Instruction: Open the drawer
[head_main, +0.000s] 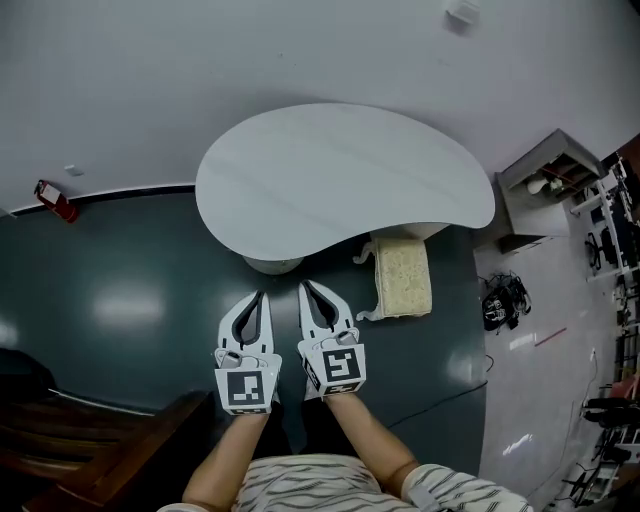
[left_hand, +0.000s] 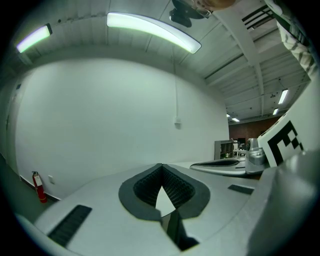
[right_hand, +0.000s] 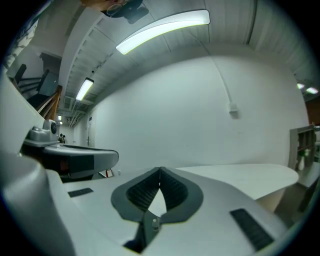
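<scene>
We held left gripper and right gripper side by side, both with jaws together and empty, tips near table edge. No drawer front visible. Cream cabinet ahead-right of right gripper, half under table, likely housed it. Best next move, we judged: swing there, part jaws before reaching handle.

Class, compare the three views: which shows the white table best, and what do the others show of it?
The head view: it looks down on the white table, showing its whole curved top. The right gripper view catches only part of the top, nearly edge-on. The left gripper view shows no clear part of it.
</scene>
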